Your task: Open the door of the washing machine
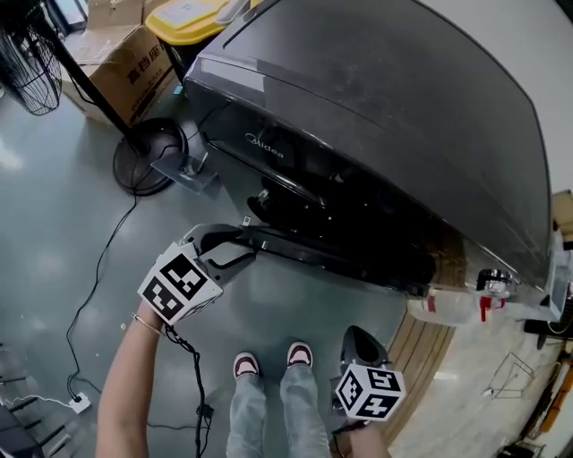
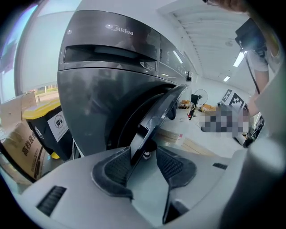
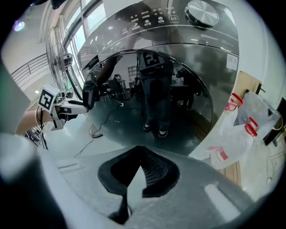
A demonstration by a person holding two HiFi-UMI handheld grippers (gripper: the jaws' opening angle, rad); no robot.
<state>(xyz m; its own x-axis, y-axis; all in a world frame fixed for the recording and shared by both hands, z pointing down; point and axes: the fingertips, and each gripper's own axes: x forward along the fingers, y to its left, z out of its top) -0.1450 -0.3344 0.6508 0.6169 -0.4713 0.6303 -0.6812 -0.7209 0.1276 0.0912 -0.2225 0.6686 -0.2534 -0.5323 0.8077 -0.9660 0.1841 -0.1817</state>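
The dark grey washing machine (image 1: 376, 107) stands in front of me with its round door (image 1: 340, 255) swung partly out from the front. My left gripper (image 1: 235, 253) is at the door's free left edge. In the left gripper view that edge (image 2: 154, 118) runs between the jaws of the left gripper (image 2: 145, 165): it lies against the left pad (image 2: 111, 167), with a gap to the right pad, so the jaws are open. My right gripper (image 1: 358, 344) hangs lower, near my feet, and faces the door glass (image 3: 152, 89). The right gripper (image 3: 140, 154) is shut and empty.
A standing fan's base (image 1: 148, 152) and a cable (image 1: 98, 268) lie on the floor at the left. A cardboard box (image 1: 125, 63) and a yellow bin (image 1: 192, 18) stand behind them. A plastic bag with red print (image 3: 243, 129) and wooden boards (image 1: 430, 358) are at the machine's right.
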